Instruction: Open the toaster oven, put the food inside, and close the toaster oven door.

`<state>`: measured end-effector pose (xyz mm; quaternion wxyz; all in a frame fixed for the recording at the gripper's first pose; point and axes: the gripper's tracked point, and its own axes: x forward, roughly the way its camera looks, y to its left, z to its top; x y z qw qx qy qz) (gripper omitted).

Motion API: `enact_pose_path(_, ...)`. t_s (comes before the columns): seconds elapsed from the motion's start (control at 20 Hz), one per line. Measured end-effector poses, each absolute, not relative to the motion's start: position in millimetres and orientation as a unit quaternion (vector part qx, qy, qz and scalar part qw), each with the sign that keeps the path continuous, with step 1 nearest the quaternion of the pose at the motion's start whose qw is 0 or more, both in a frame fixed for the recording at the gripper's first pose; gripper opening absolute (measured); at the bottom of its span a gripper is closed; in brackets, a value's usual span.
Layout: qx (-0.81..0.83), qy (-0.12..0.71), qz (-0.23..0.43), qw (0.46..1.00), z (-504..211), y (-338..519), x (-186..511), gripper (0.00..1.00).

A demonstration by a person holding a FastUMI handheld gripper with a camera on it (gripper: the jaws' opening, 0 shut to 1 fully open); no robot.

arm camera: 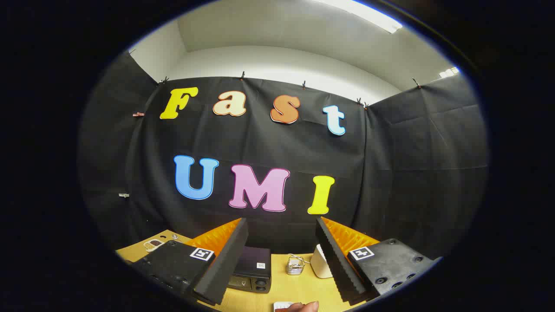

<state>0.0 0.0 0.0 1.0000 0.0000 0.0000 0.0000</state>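
Wooden table (277,284) bears toaster oven (253,273) beyond wide, empty claw (282,264).

Black toaster oven (253,268), orange-backed gripper (282,242)

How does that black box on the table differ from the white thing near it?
The toaster oven is black and boxy, with knobs on its front; the white container is pale and rounded, with no controls showing. The oven sits beside the left finger of the open gripper, while the white container is partly hidden behind the right finger. Both stand on the wooden table, beyond the fingertips, either side of a small wire basket.
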Motion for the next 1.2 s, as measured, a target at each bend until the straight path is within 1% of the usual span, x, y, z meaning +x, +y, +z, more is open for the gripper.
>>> enact_pose_path(0.9, 0.008, 0.005, 0.004, 1.000, -15.5, 23.7, -2.5, 0.97)
enact_pose_path(1.05, 0.023, 0.015, 0.009, 1.000, -25.5, 40.5, 0.3, 0.97)
enact_pose_path(1.2, 0.028, 0.015, 0.030, 0.999, -30.2, 75.7, 4.4, 0.97)
